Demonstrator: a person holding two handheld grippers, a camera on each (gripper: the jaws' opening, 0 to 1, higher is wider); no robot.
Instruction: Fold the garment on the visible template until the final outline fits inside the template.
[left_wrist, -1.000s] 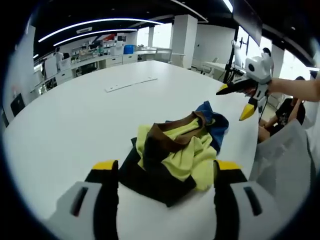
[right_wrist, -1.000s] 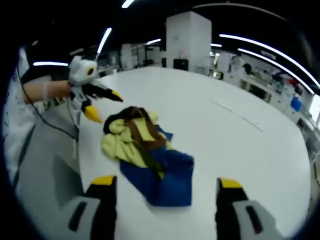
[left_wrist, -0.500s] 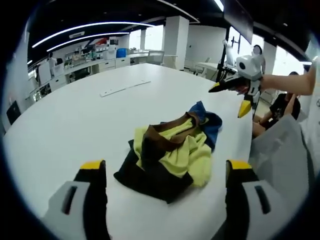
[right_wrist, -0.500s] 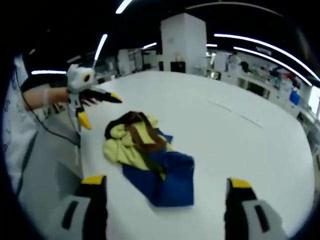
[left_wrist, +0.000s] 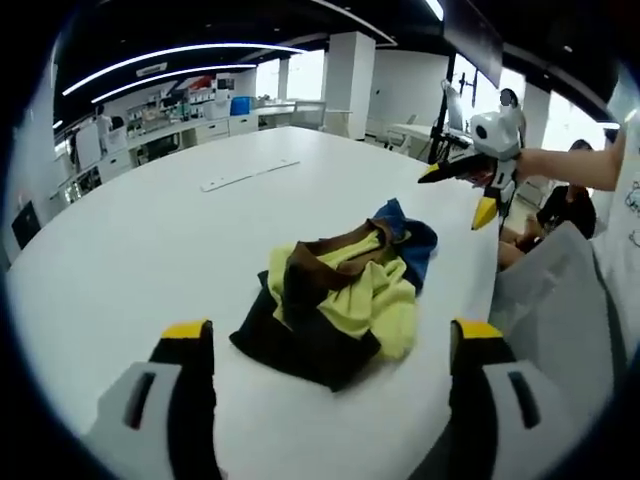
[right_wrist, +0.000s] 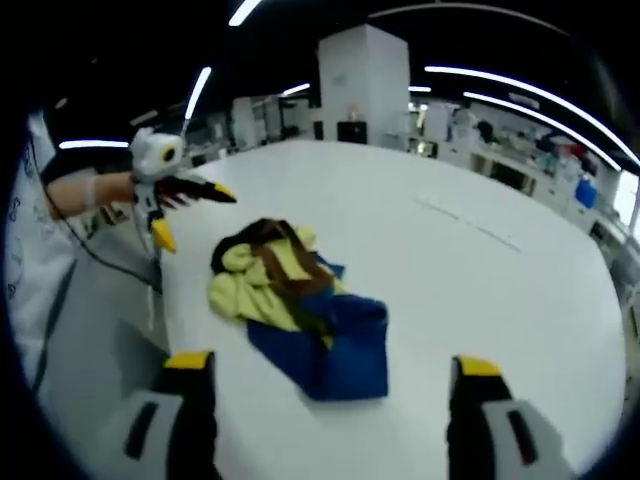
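While the garment (left_wrist: 335, 300) lies crumpled mid-worktop (left_wrist: 150, 250), its folds hide its outline. Your left hand-held gripper (left_wrist: 330, 350) and right hand-held gripper (right_wrist: 325, 380) hover spread, empty; views barely shifted since half a second ago.

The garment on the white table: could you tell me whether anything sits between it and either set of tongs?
Nothing visible does. The crumpled garment lies alone on the white table, with bare tabletop between it and the open left tongs. The right tongs, also open, face it across bare table too.
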